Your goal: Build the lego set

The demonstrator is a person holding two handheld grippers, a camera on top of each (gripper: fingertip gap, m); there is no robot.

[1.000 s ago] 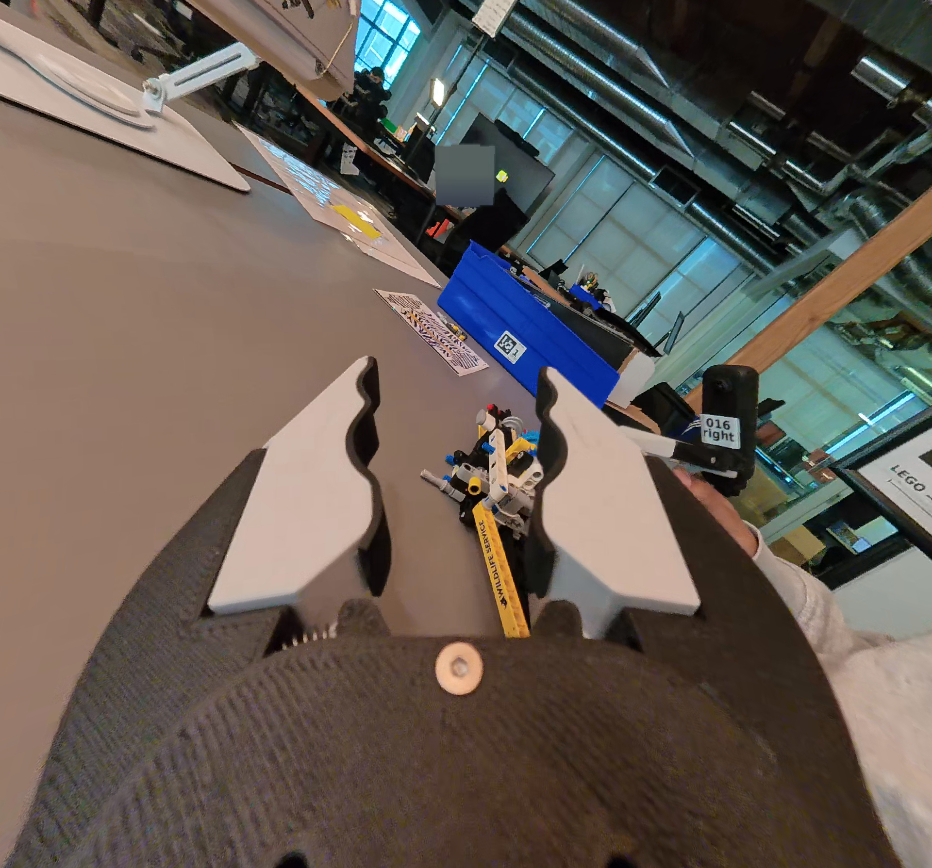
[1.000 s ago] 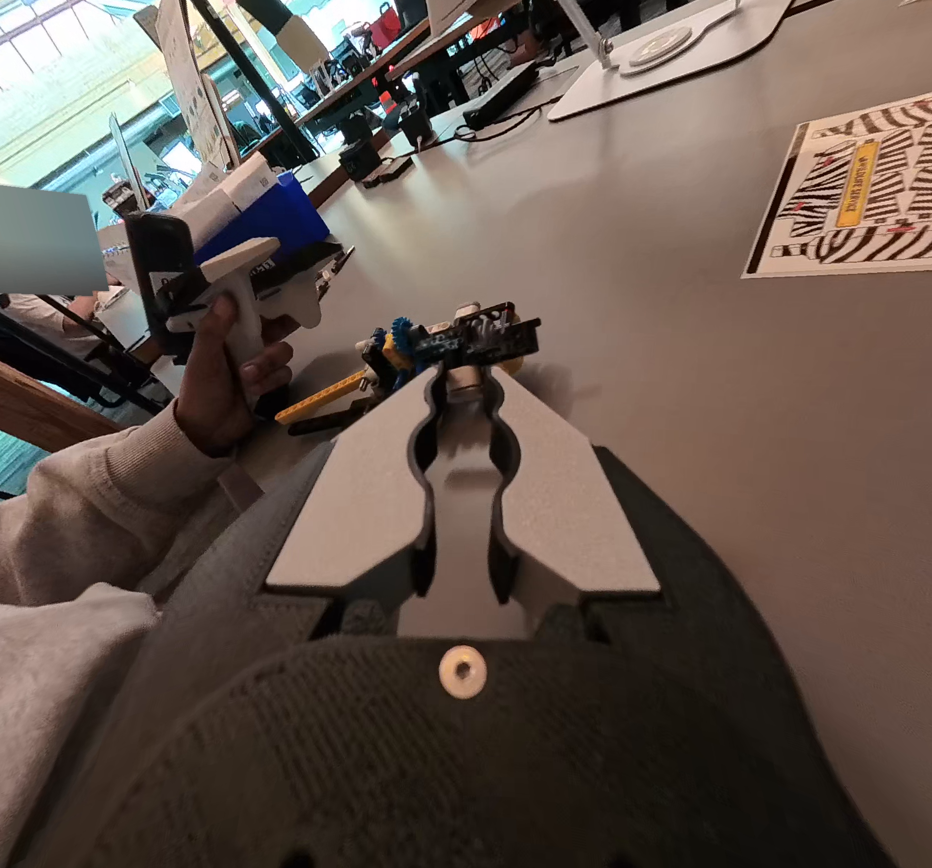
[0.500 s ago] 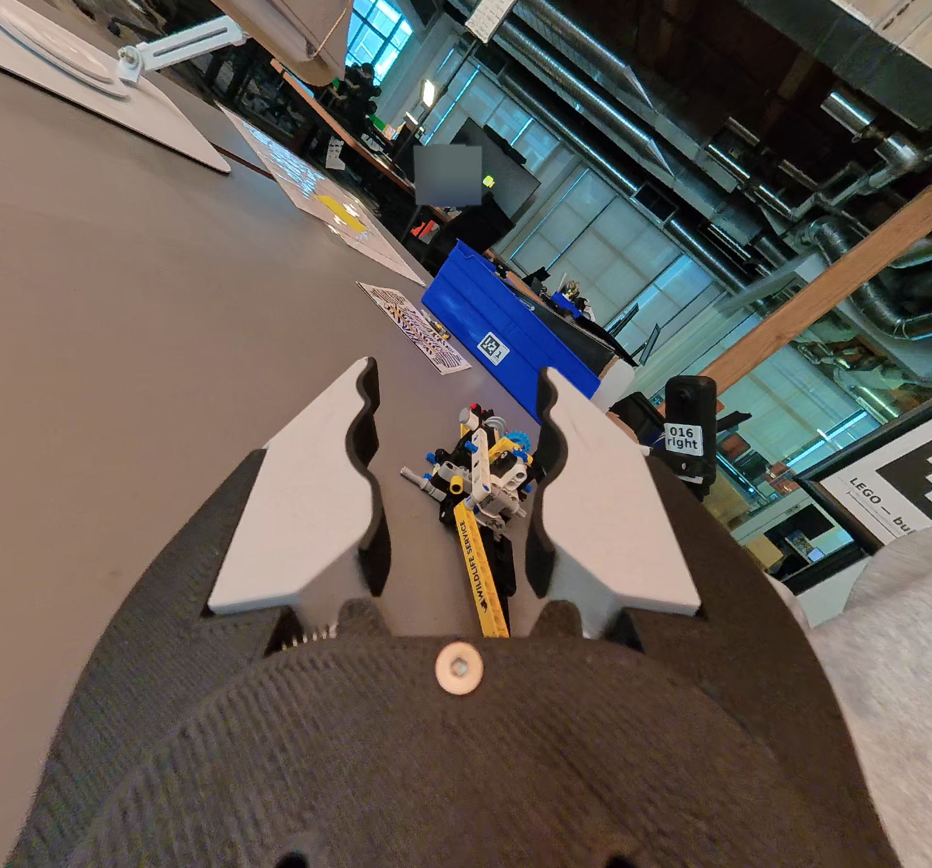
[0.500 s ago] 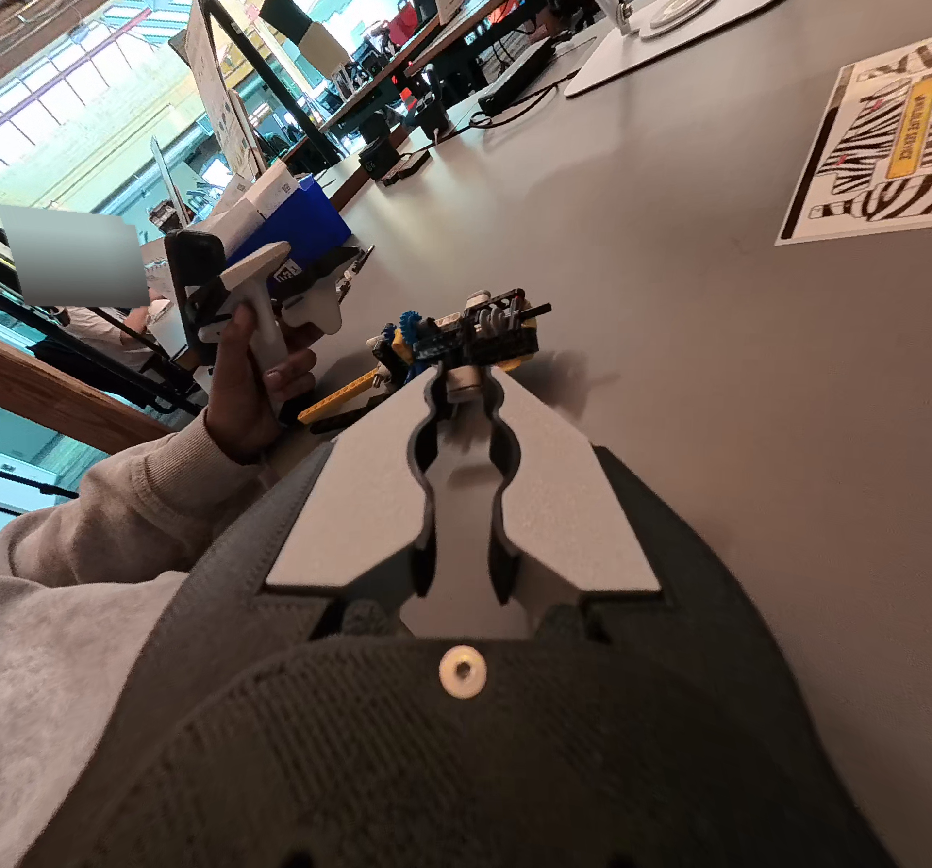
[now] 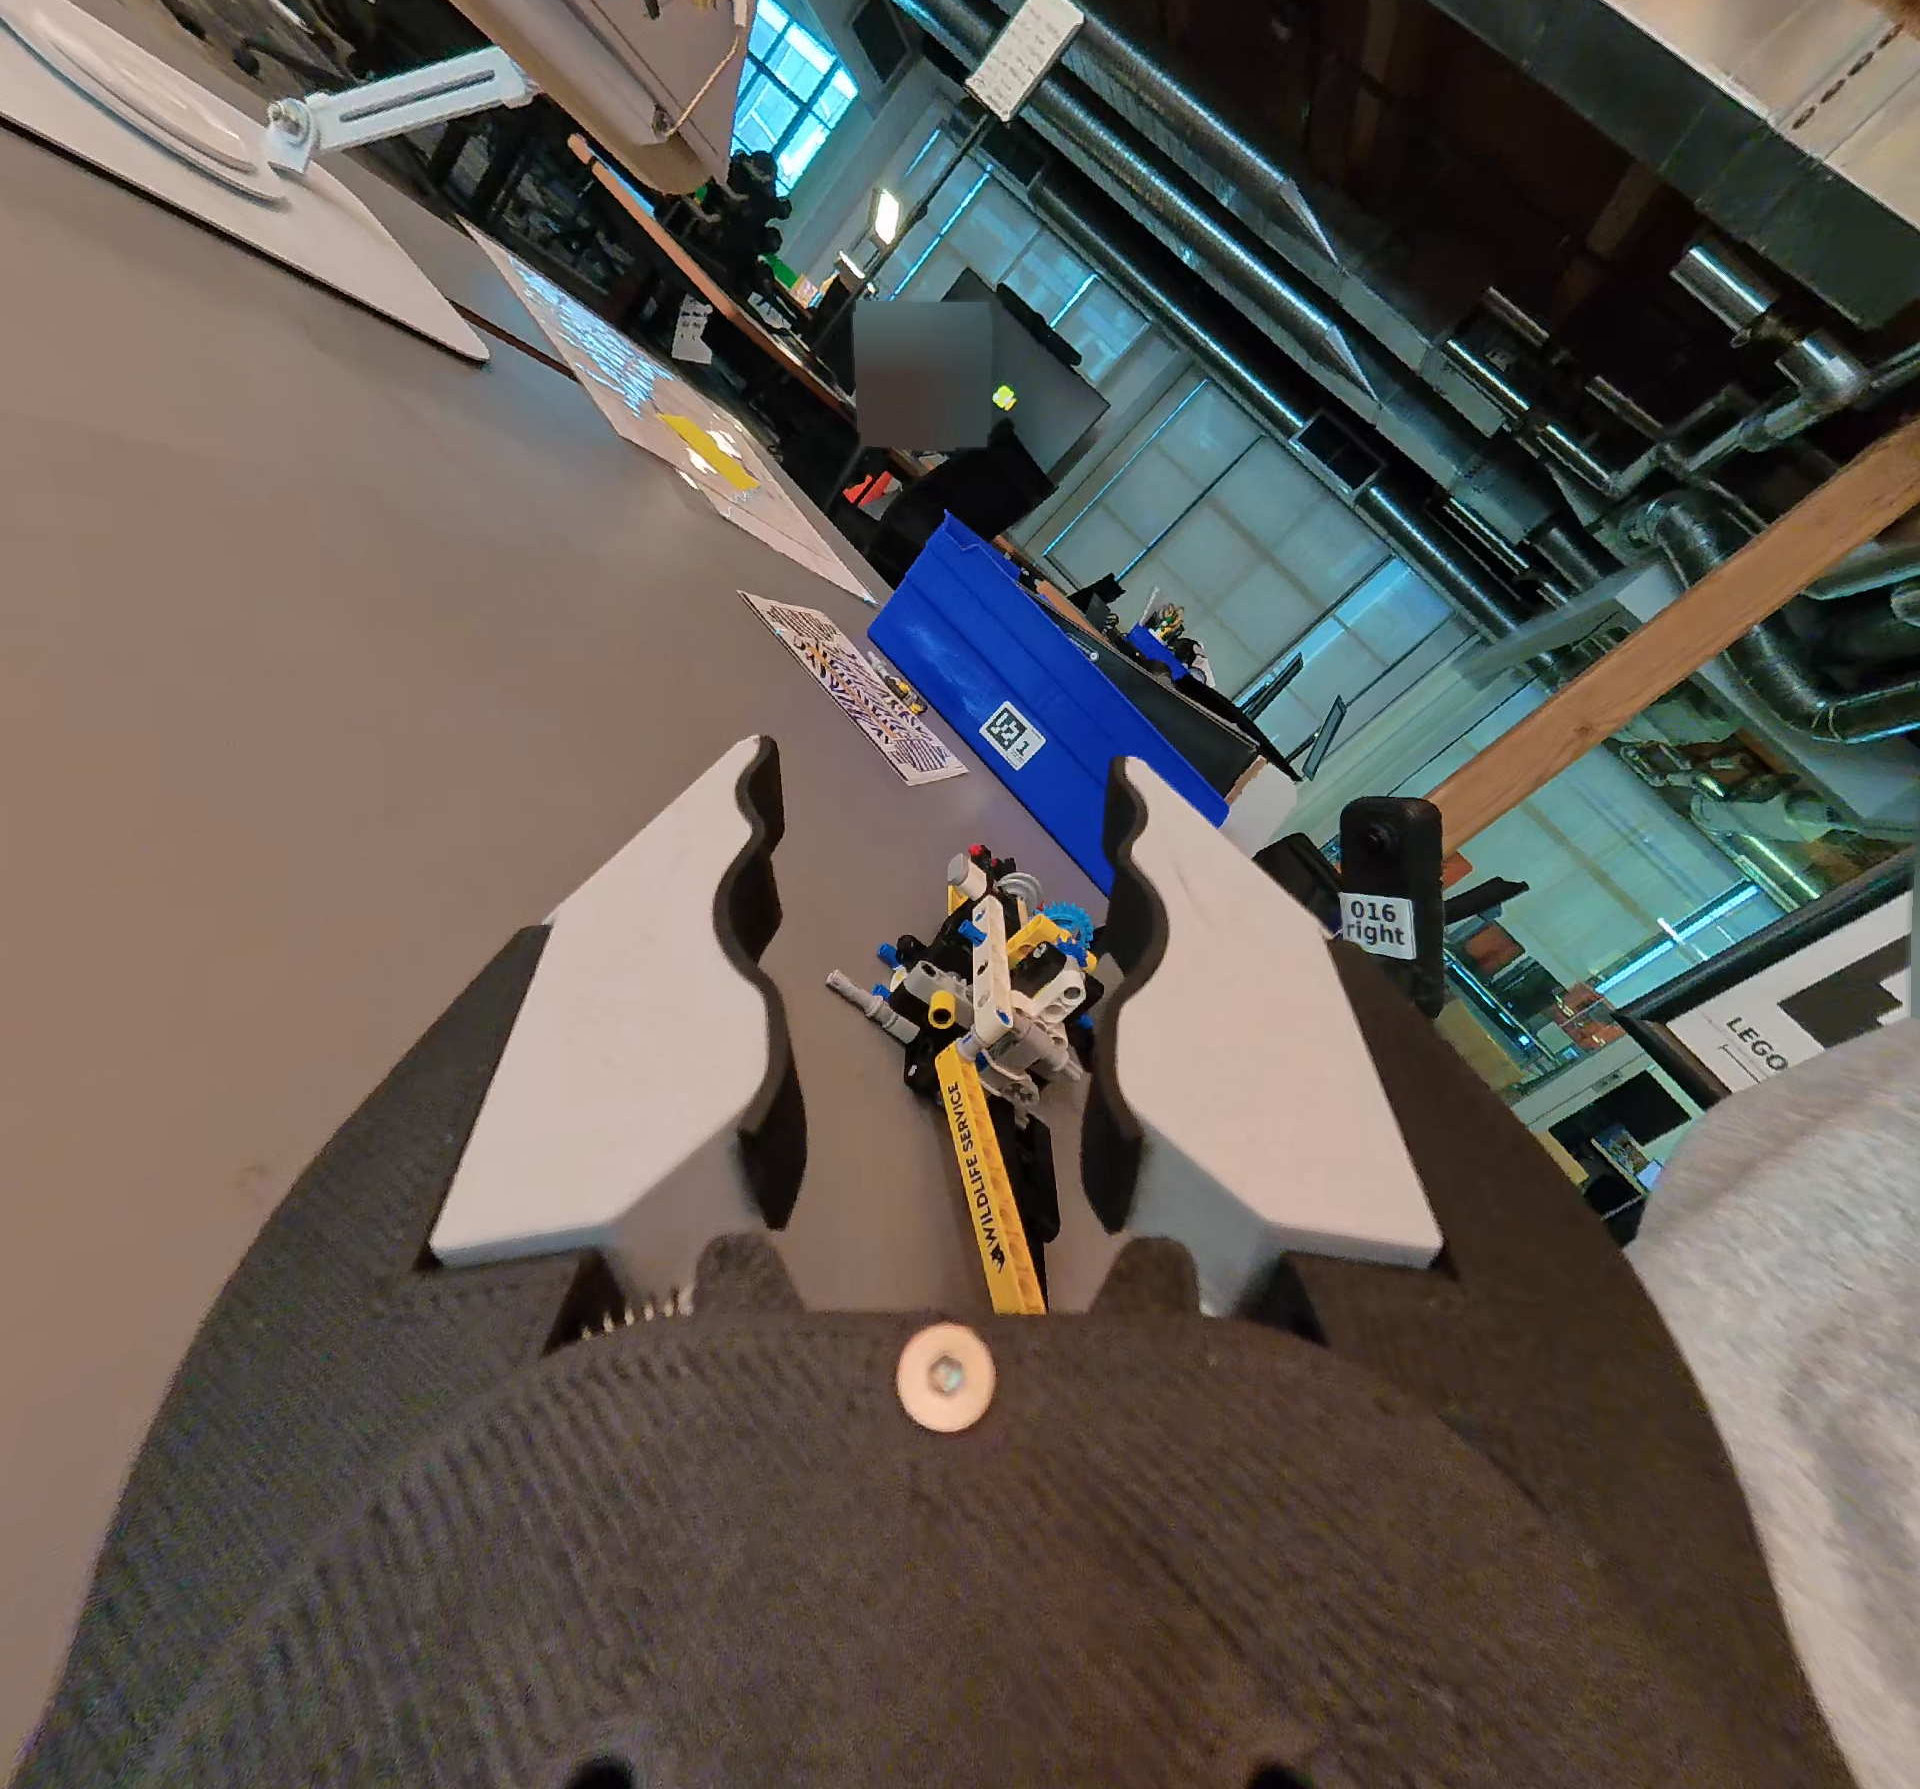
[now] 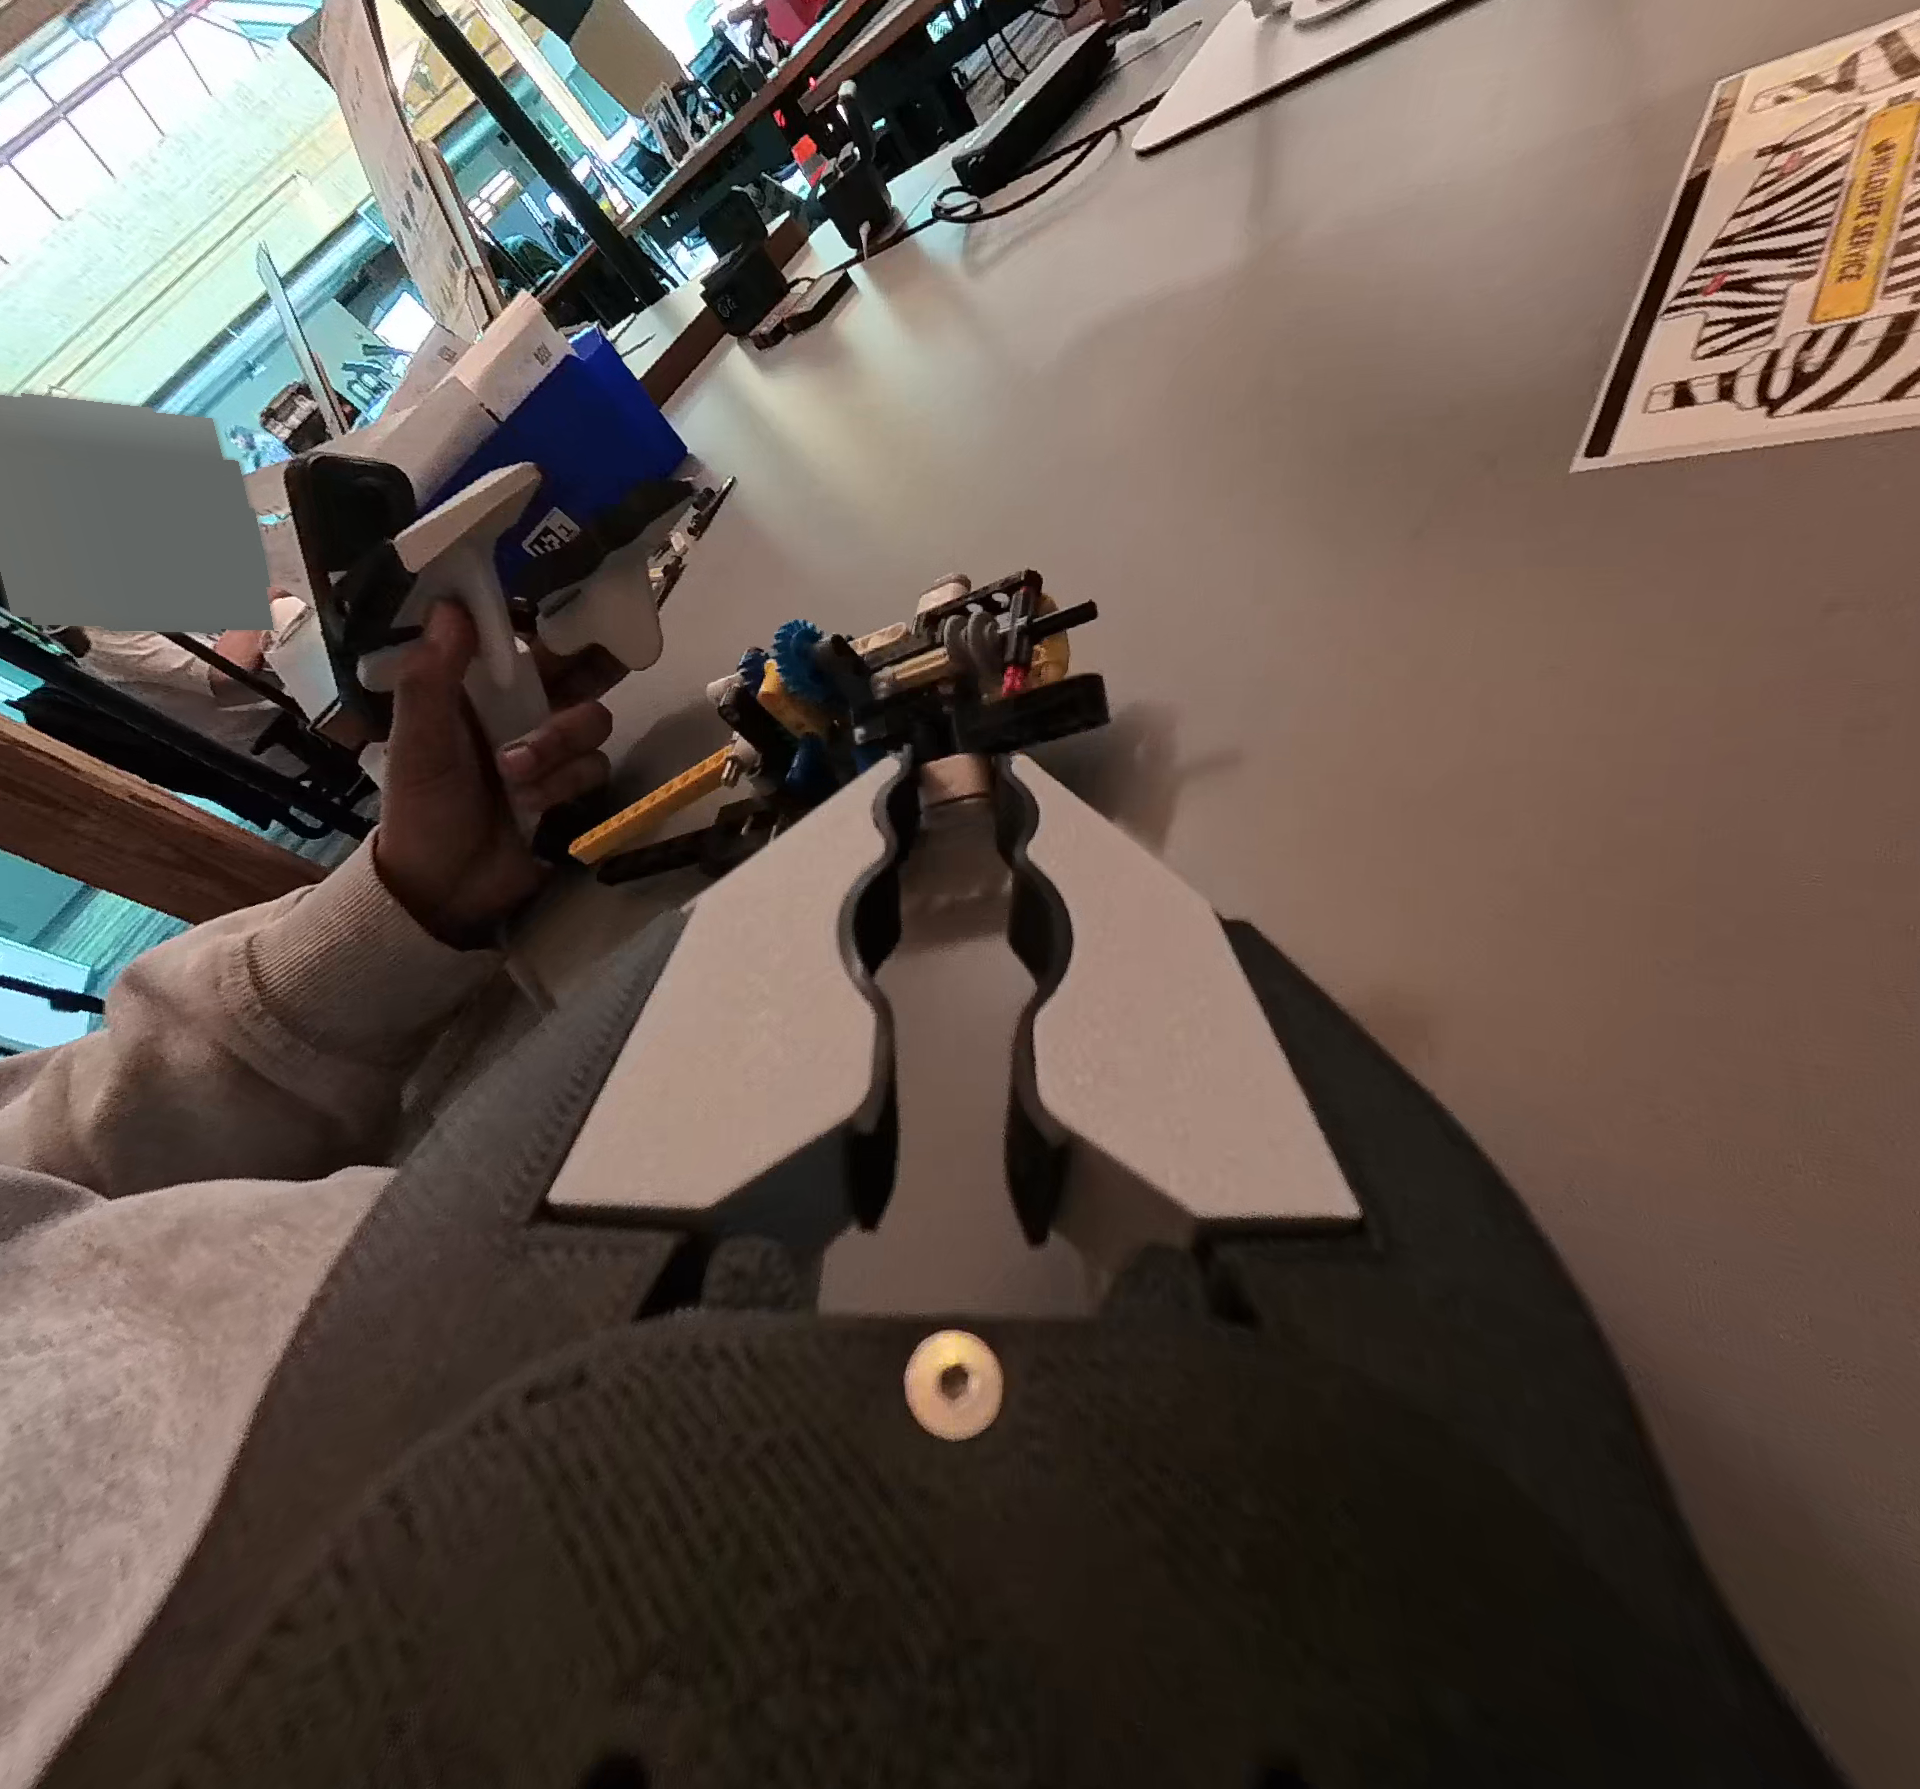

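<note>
The partly built lego model [image 5: 987, 991], black, yellow, blue and grey with a long yellow beam [image 5: 987, 1189], sits on the grey table [image 5: 312, 700]. My left gripper [image 5: 940, 763] is open, with one finger on each side of the model, not touching it. My right gripper [image 6: 951, 763] is shut on a small grey piece [image 6: 951, 789] that sits against the model's [image 6: 935, 659] black side beam. In the right wrist view, the left gripper [image 6: 613, 607] shows held in a hand, just left of the model.
A blue bin [image 5: 1018, 690] stands behind the model and also shows in the right wrist view [image 6: 582, 451]. A striped sticker sheet [image 6: 1808, 264] lies to the right. A white monitor stand base [image 6: 1351, 4] and cables lie at the back. A grey sleeve [image 6: 208, 1064] shows at the left. One gripper's finger ends stand about 20 centimeters off the other's.
My left gripper has shifted so the model now lies centred between its open fingers instead of against the right one. My right gripper has stayed shut on the grey piece at the model.
</note>
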